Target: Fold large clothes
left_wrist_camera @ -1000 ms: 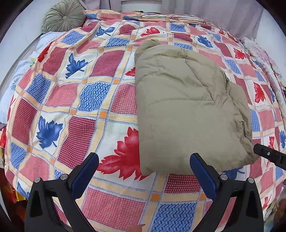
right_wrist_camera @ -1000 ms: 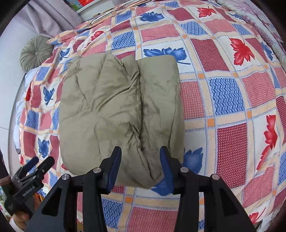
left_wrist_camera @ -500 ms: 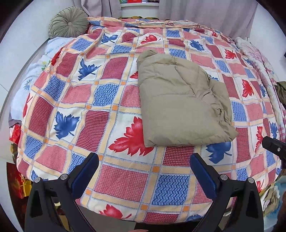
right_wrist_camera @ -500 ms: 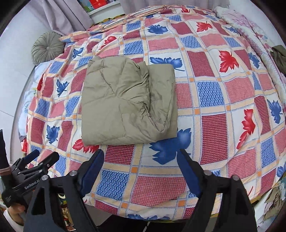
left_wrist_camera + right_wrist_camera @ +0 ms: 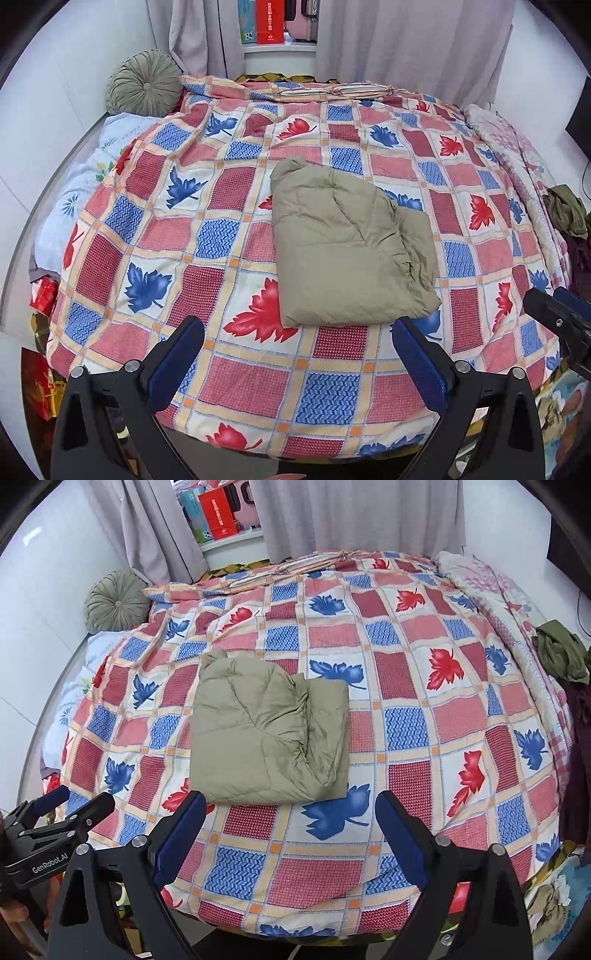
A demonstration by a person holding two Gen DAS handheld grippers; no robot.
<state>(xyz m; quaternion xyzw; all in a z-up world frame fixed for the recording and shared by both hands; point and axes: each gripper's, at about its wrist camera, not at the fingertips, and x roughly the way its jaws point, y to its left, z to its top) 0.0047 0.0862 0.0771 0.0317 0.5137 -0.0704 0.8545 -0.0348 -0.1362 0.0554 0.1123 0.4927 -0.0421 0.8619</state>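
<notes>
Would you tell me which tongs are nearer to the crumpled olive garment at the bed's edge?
Right. The right tongs, jaws opening with nothing between them, hover by the bed on the side of the olive garment; the left tongs hover farther over, beyond them.

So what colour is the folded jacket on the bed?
Plain khaki-olive jacket, clearest in the right wrist view.
</notes>
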